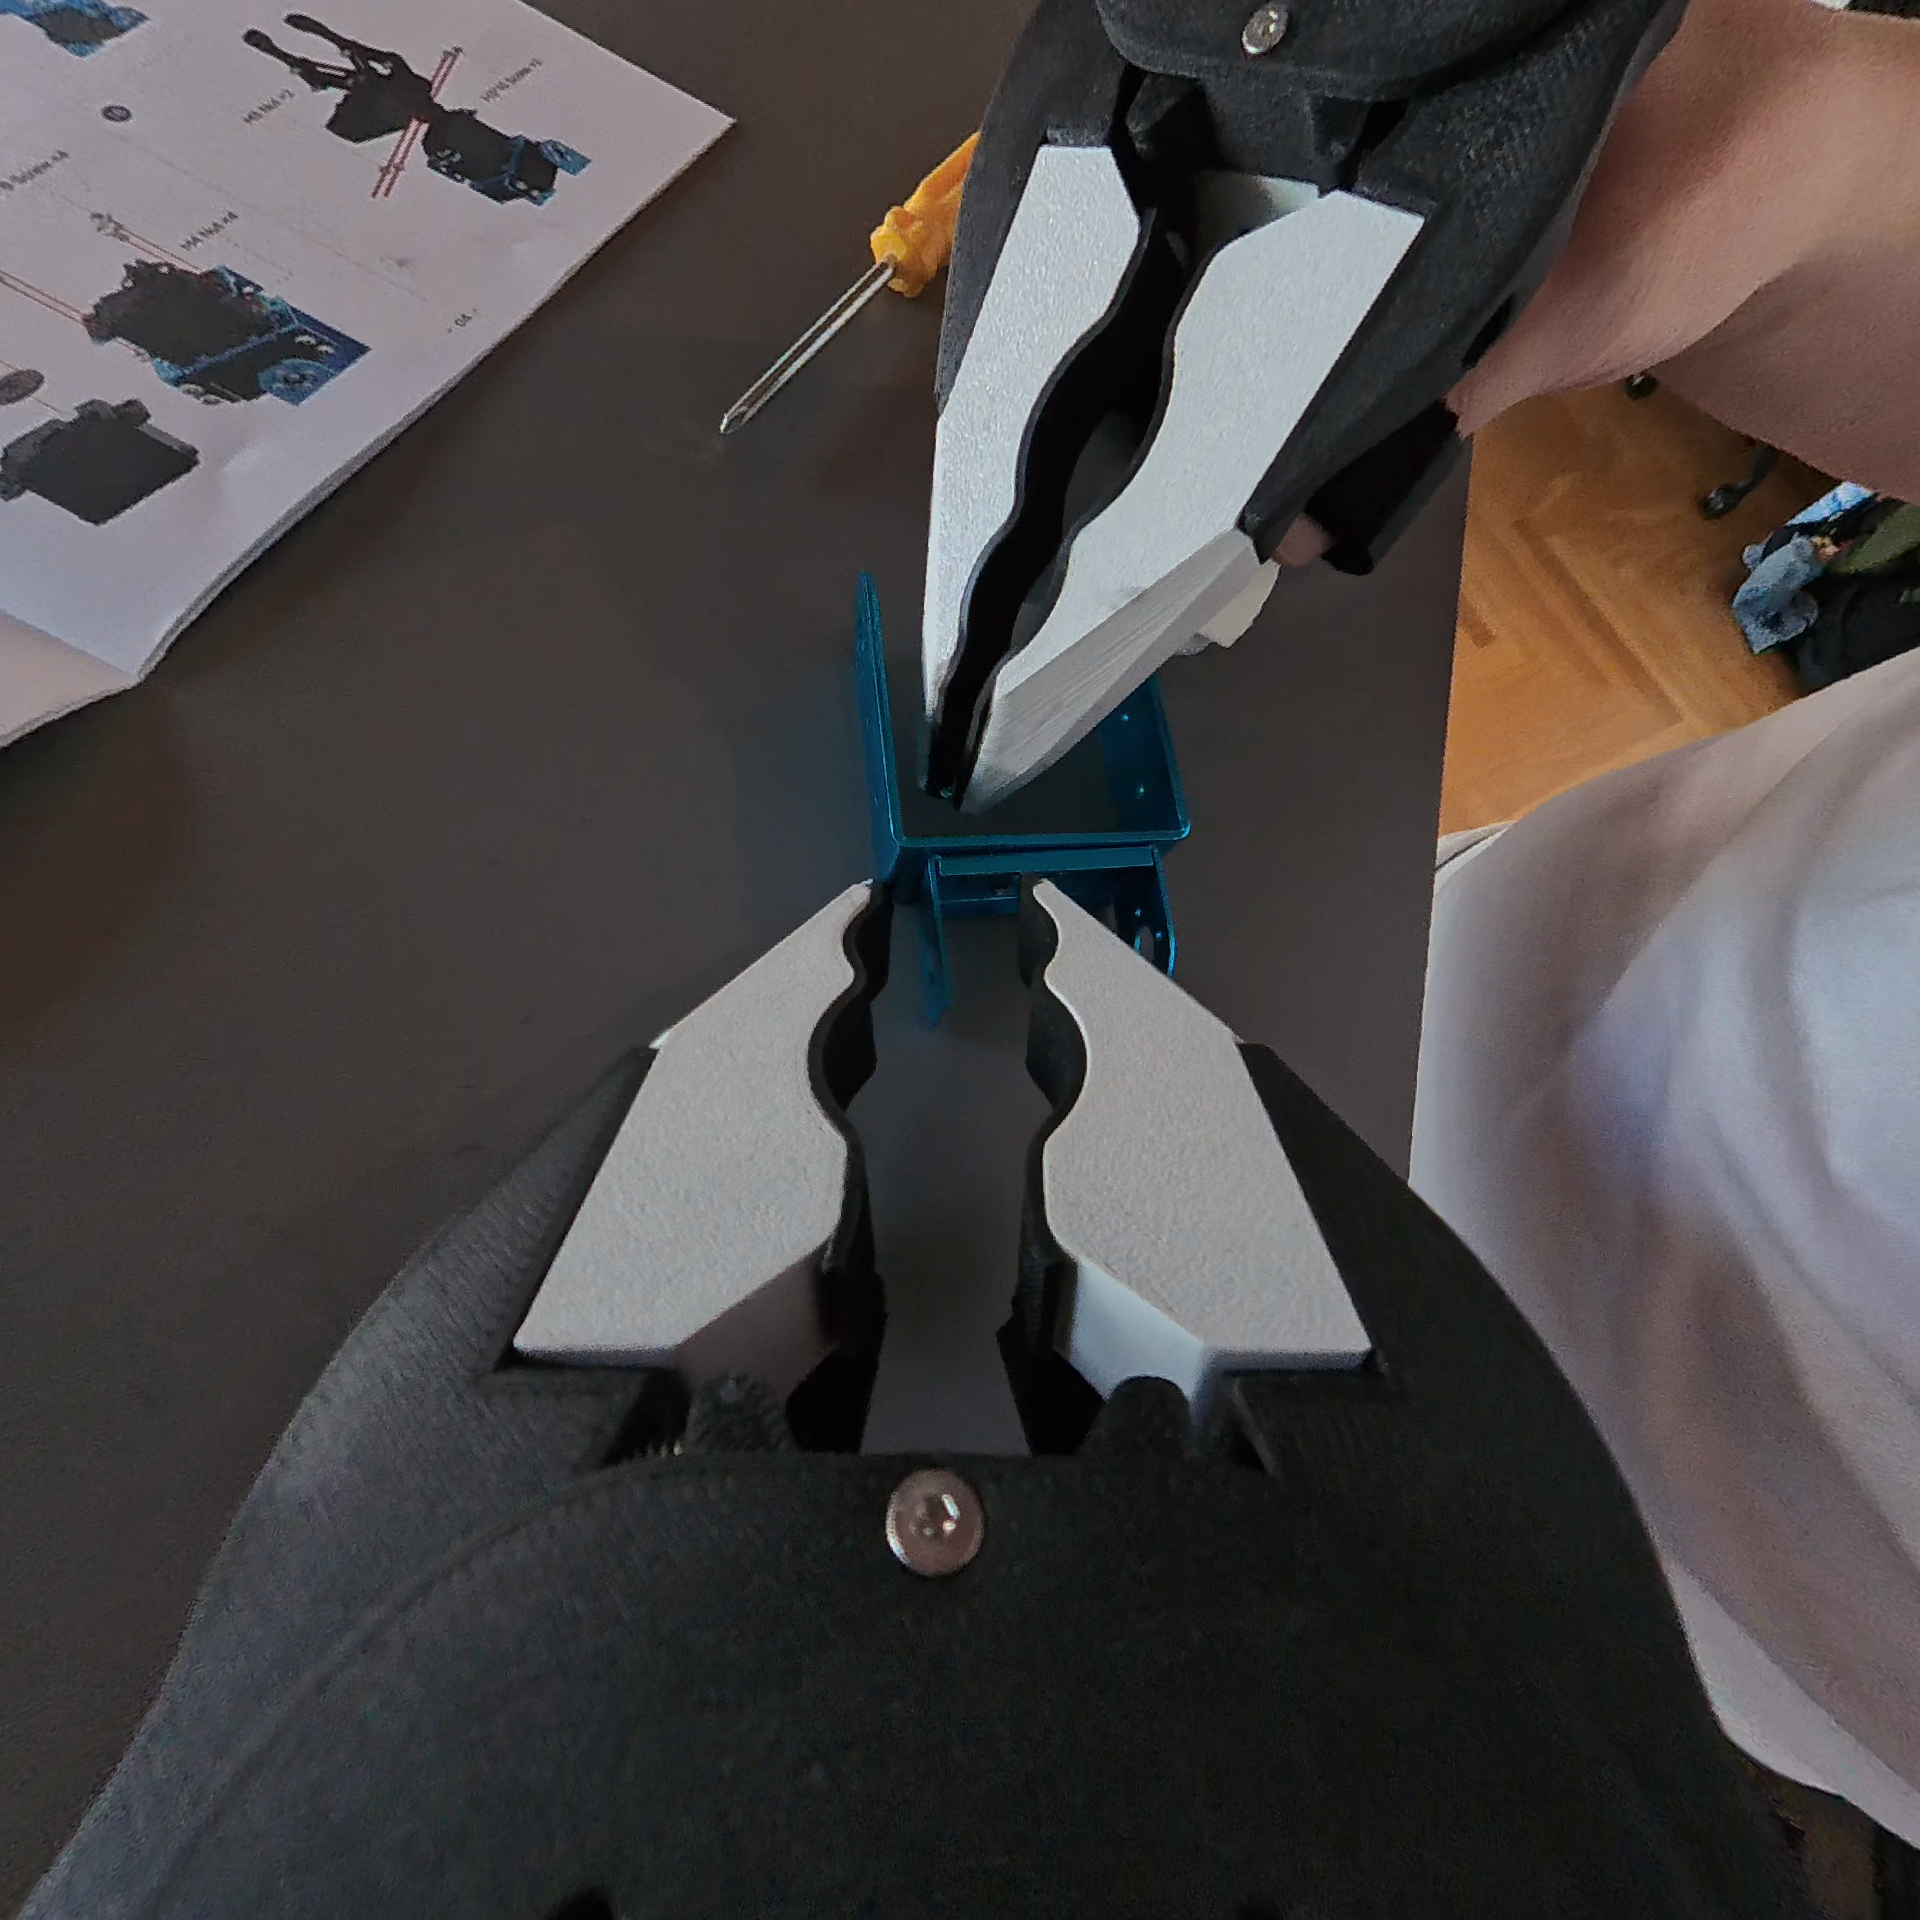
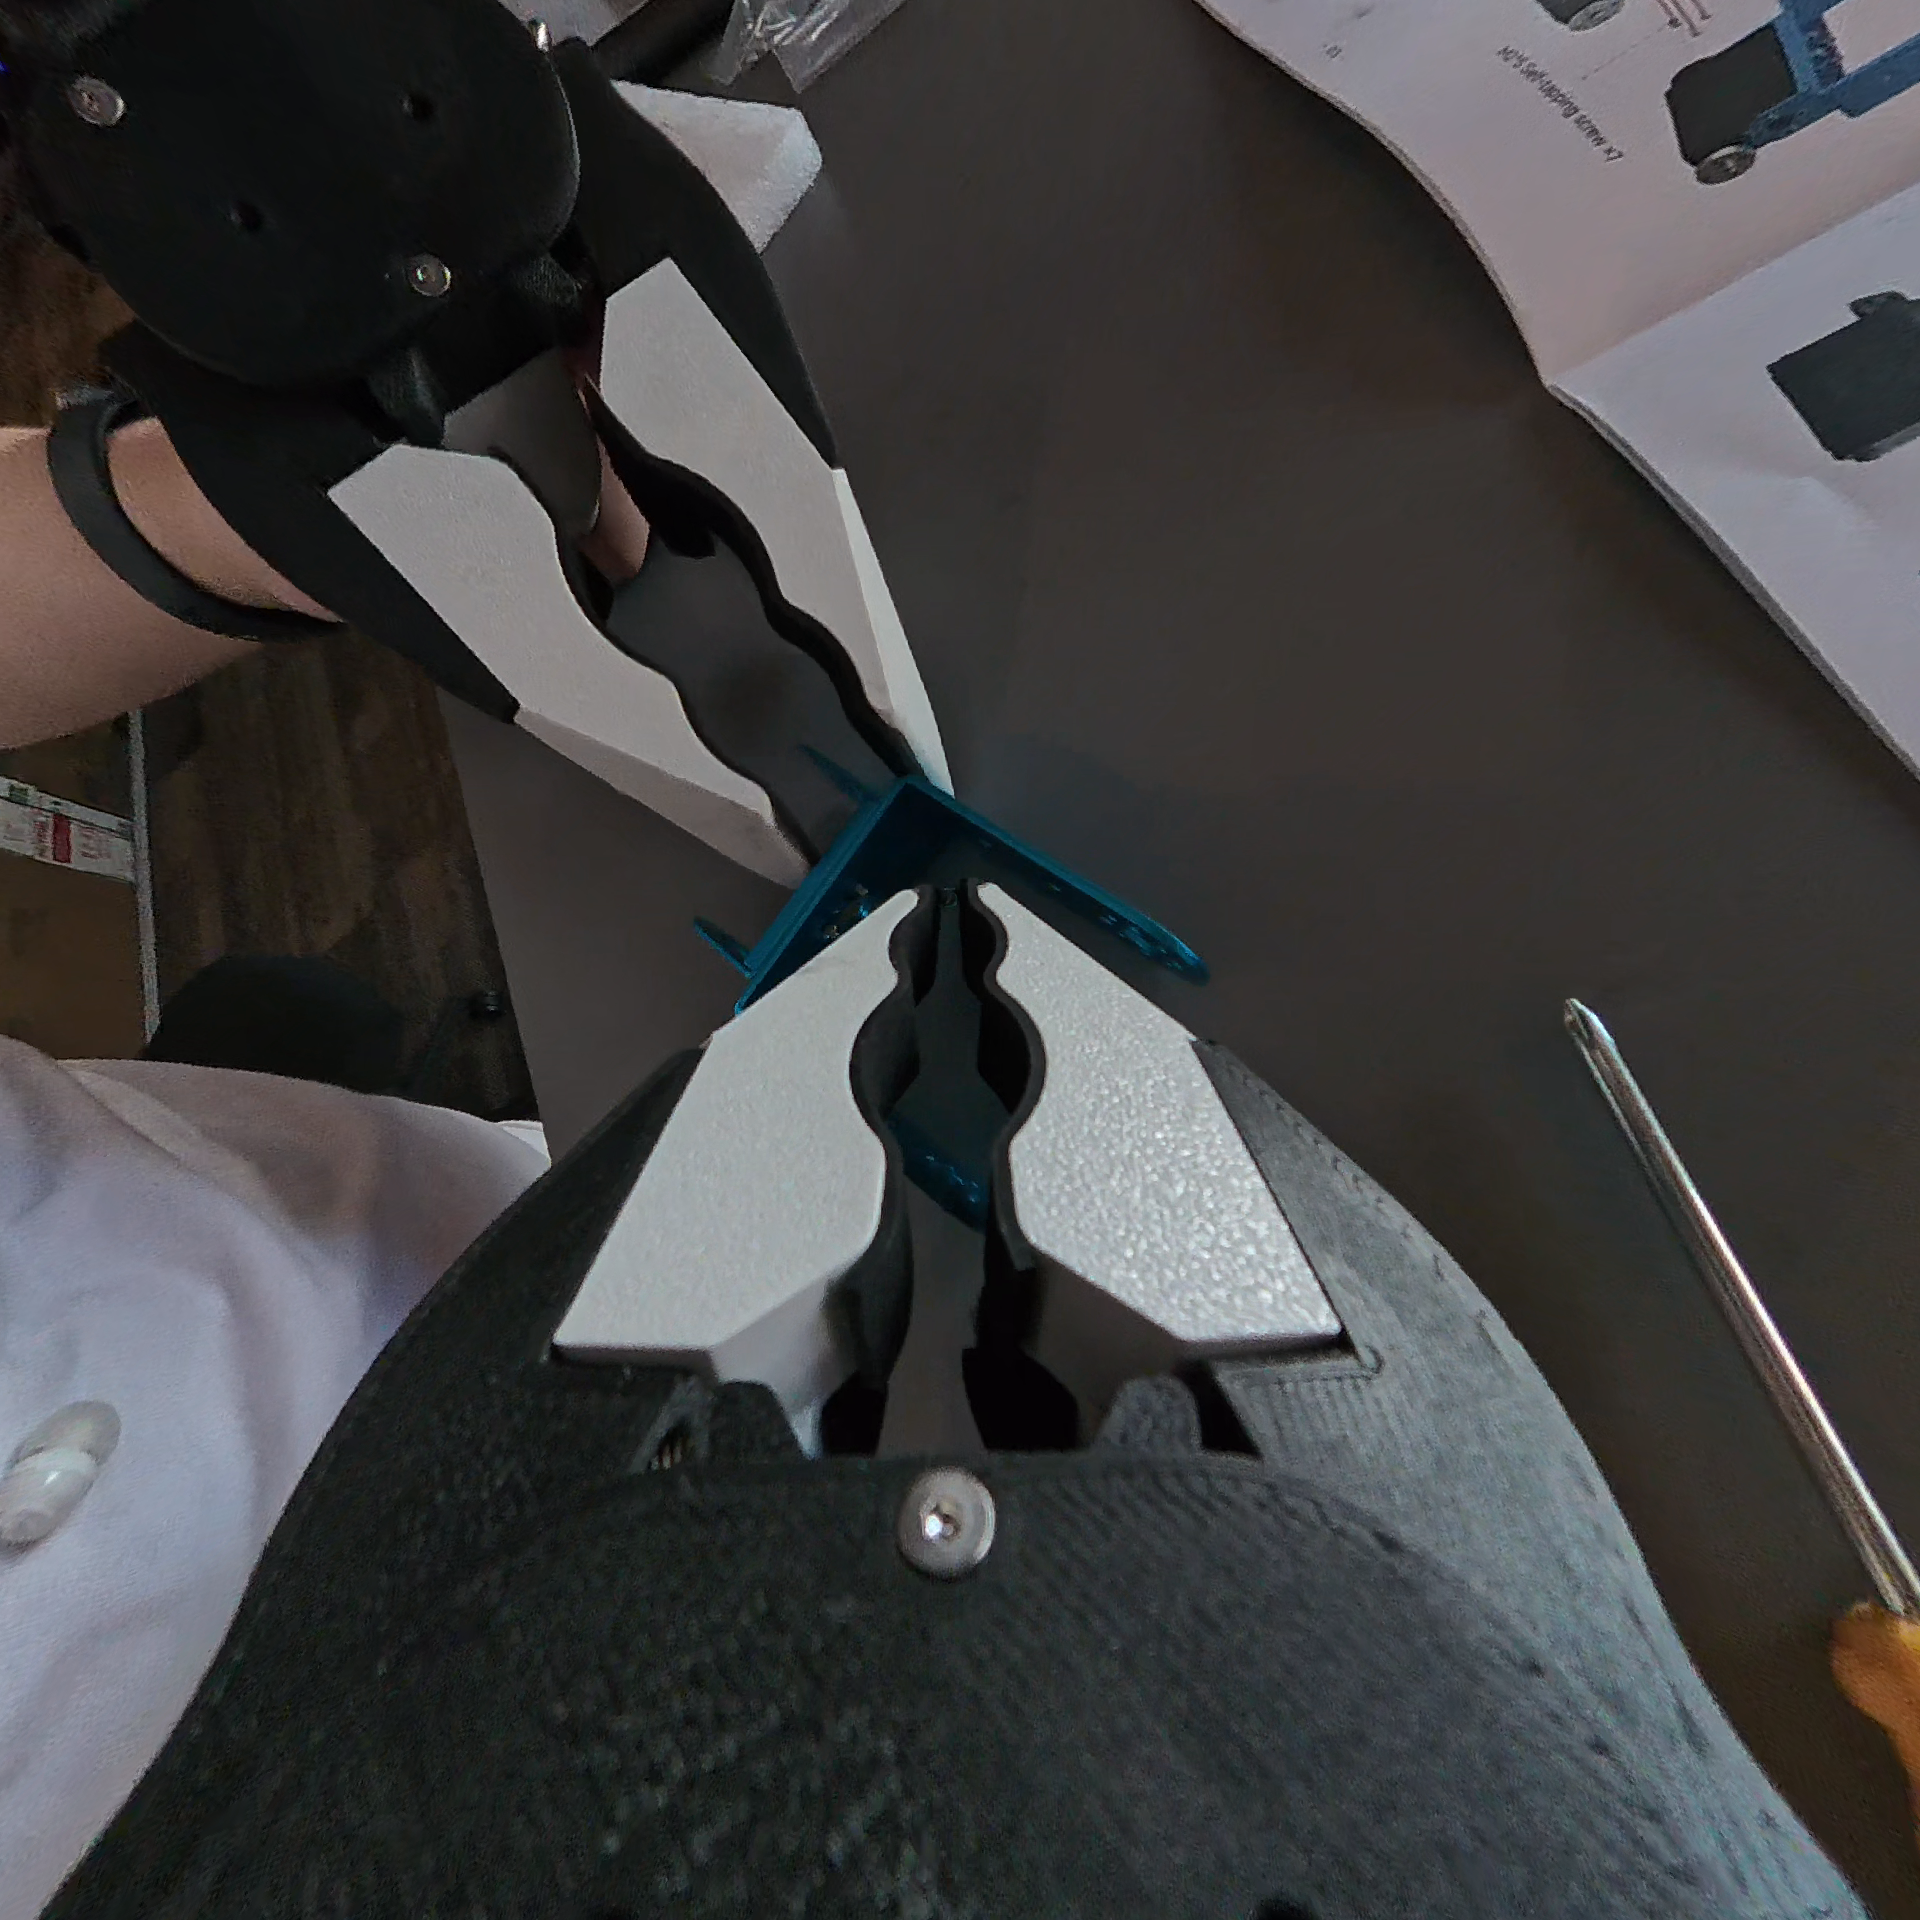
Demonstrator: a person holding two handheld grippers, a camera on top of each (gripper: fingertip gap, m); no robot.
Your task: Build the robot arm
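Observation:
A blue metal bracket assembly stands on the dark table; it also shows in the right wrist view. My left gripper is closed onto a lower flange of the bracket, one finger on each side; it shows at upper left in the right wrist view. My right gripper comes down from above into the open U of the bracket. Its tips are pinched on a tiny dark part that looks like a screw, at the bracket's inner corner.
An orange-handled screwdriver lies on the table behind the bracket, also in the right wrist view. An open instruction booklet lies at the far left. A white foam block sits behind the left gripper. The table edge and a person's white shirt are close by. The tips of both grippers are at nearly the same place.

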